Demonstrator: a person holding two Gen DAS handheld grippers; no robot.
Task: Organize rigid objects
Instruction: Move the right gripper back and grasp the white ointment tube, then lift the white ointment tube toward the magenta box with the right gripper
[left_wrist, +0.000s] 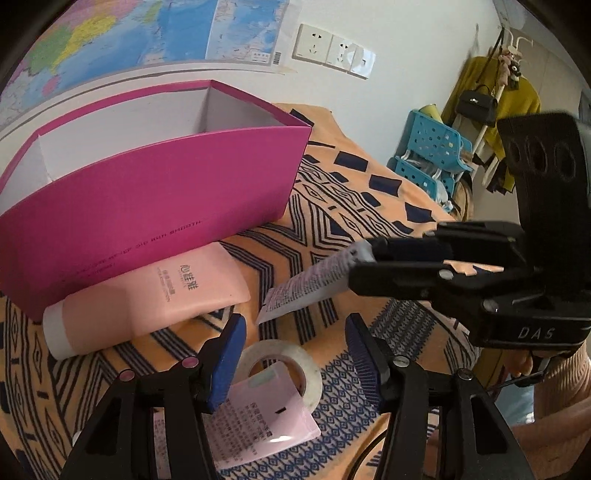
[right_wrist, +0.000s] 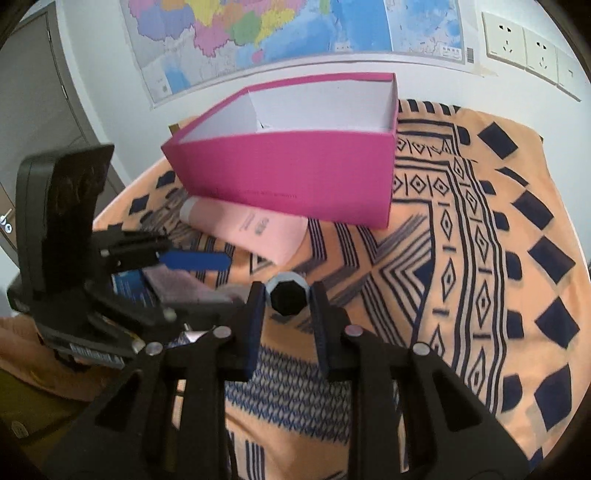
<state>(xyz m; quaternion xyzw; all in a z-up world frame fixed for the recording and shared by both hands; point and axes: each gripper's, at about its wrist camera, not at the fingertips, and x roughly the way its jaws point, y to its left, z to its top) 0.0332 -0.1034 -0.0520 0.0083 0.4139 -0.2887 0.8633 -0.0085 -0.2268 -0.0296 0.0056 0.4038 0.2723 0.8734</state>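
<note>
An open magenta box (left_wrist: 147, 192) (right_wrist: 295, 173) stands at the back of the patterned cloth. A pink tube (left_wrist: 147, 299) (right_wrist: 251, 229) lies against the box's front wall. My left gripper (left_wrist: 295, 319) is open and hangs over a roll of clear tape (left_wrist: 314, 373) that rests on a pink sachet (left_wrist: 266, 417). Neither pad touches the roll. My right gripper (right_wrist: 287, 295) (left_wrist: 358, 266) is shut on a white printed tube (left_wrist: 306, 291), held off the cloth. Its black cap (right_wrist: 286, 301) faces the right wrist camera. The left gripper's blue pad (right_wrist: 195, 260) shows at the left.
An orange cloth with dark geometric patterns (right_wrist: 461, 240) covers the table. A map and wall sockets (left_wrist: 332, 48) are behind the box. A blue basket rack (left_wrist: 432, 155) and a coat stand with a yellow garment (left_wrist: 517, 103) stand beyond the table's right edge. A sleeve (left_wrist: 561, 402) is at the lower right.
</note>
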